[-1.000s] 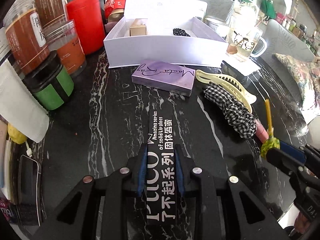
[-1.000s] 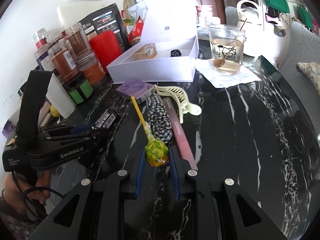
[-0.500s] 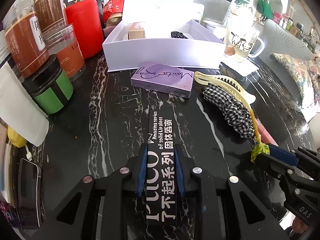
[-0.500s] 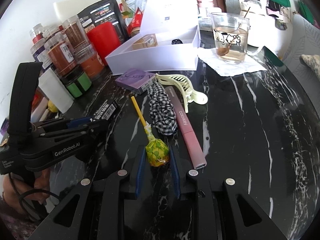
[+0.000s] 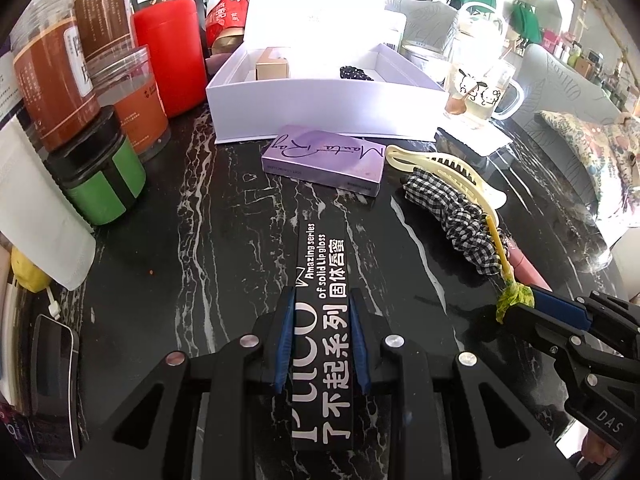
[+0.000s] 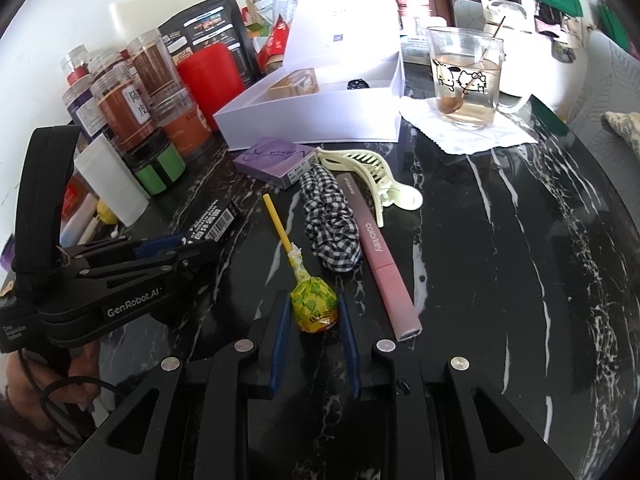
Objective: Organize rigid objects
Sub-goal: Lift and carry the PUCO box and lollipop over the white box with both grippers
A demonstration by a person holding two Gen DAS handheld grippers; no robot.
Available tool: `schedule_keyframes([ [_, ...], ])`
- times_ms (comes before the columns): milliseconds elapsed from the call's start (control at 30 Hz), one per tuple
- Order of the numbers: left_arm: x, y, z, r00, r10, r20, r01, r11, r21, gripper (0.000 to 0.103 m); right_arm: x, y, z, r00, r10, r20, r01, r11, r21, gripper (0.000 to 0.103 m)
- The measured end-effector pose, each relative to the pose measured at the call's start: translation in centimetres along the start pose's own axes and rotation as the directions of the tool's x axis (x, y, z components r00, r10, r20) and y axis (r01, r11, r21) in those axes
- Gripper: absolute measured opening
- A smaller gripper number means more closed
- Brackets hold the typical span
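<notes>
A long black lip-gloss box [image 5: 322, 320] with white lettering lies flat, pinched between the left jaws. A yellow-green wrapped lollipop [image 6: 313, 303] sits between the right jaws, its stick pointing away.

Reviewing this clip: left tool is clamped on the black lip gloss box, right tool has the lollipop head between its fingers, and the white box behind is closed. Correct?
Not quite. The white box is open, lid raised, as the right wrist view shows. The left tool clamps the black lip gloss box; the lollipop head sits between the right tool fingers.
</notes>
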State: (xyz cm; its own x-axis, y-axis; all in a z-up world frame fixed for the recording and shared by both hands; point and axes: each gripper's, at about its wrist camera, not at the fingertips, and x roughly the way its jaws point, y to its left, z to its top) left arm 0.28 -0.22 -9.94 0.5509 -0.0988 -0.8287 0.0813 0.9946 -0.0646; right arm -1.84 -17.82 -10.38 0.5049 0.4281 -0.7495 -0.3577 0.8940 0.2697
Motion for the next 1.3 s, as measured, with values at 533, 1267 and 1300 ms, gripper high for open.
schedule_keyframes([
  [533,-1.2,4.6,2.4,0.998,-0.046,0.047,0.047,0.999,-0.022,0.025,2.6,3.7,3.9,0.998,0.057,-0.007,-0.058,0.998,-0.025,0.024],
  [1267,-3.8,5.0,6.6,0.99,0.034,0.134,-0.021,0.995,-0.097,0.025,2.3,4.6,9.6,0.993,0.116,0.014,-0.114,0.988,-0.109,0.024],
  [1300,-4.0,4.8,6.8,0.99,0.029,0.139,-0.016,0.995,-0.096,0.025,2.2,4.5,9.7,0.993,0.116,0.013,-0.114,0.987,-0.11,0.024],
])
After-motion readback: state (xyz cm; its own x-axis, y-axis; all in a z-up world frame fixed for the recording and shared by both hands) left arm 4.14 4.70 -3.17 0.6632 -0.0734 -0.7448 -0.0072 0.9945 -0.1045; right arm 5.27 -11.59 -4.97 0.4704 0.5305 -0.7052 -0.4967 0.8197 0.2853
